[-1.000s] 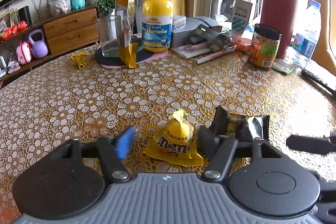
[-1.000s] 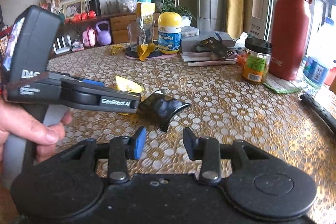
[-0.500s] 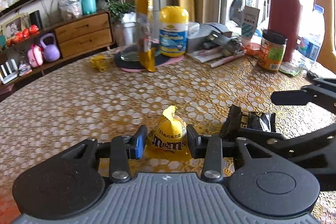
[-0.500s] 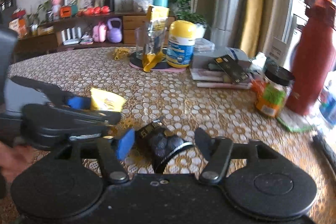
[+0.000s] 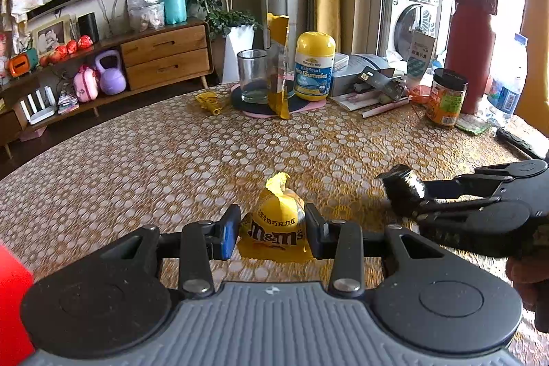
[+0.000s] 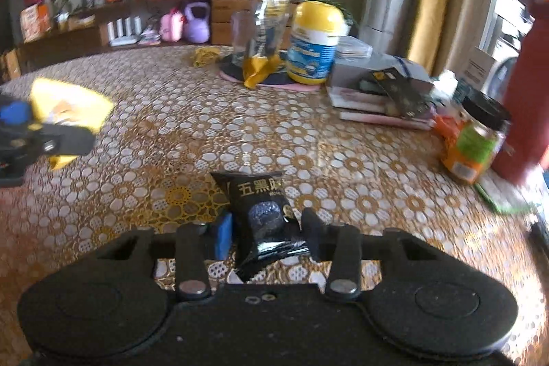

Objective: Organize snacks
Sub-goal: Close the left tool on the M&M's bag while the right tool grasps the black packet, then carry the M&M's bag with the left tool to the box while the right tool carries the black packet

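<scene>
Crinkly yellow M&M's pouch point(image 5: 274, 225) pinched; glossy black foil packet point(image 6: 262, 215), fingers closing.

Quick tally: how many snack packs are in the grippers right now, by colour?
Yellow pack, in the left gripper: 1
Black pack, in the right gripper, whose jaws are closing: 1
Total: 2

Both wrist views low, close over table point(image 5: 171, 167), facing far clutter; each sees other gripper
</scene>
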`<action>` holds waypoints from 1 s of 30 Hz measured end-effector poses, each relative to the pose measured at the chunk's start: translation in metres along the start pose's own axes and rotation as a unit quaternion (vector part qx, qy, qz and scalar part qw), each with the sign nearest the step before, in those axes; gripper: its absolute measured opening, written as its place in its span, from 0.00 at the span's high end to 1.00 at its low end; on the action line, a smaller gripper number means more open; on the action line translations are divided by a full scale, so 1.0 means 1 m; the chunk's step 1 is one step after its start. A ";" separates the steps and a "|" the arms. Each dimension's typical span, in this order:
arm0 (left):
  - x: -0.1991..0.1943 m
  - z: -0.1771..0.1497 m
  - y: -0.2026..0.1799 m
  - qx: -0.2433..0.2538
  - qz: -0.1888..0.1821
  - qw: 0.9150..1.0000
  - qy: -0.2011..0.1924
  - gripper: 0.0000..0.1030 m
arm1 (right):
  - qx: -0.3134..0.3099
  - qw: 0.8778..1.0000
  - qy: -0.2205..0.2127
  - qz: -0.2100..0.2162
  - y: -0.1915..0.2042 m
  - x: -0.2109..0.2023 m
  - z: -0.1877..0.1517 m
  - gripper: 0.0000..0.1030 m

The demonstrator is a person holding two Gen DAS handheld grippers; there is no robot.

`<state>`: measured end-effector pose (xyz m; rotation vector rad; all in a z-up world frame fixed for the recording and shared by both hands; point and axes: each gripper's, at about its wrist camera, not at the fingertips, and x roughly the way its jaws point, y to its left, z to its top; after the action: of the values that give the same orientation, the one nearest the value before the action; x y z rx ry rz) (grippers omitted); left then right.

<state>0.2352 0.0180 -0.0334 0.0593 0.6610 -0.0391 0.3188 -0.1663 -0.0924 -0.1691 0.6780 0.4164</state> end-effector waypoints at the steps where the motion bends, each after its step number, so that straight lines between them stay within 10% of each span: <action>1: -0.005 -0.002 0.001 -0.002 0.001 1.000 0.001 0.62 | 0.014 1.000 -0.002 0.005 -0.001 -0.004 -0.002 0.66; 14: -0.095 -0.040 0.011 -0.025 -0.004 1.000 -0.013 0.62 | 0.105 0.994 -0.037 0.024 0.033 -0.098 -0.036 0.67; 30: -0.179 -0.080 0.053 -0.074 0.024 0.996 -0.036 0.62 | 0.065 0.993 -0.075 0.067 0.108 -0.169 -0.037 0.67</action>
<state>0.0483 0.0794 0.0156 -0.0687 0.5894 0.0536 0.1331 -0.1331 -0.0144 0.0323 0.5681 0.5074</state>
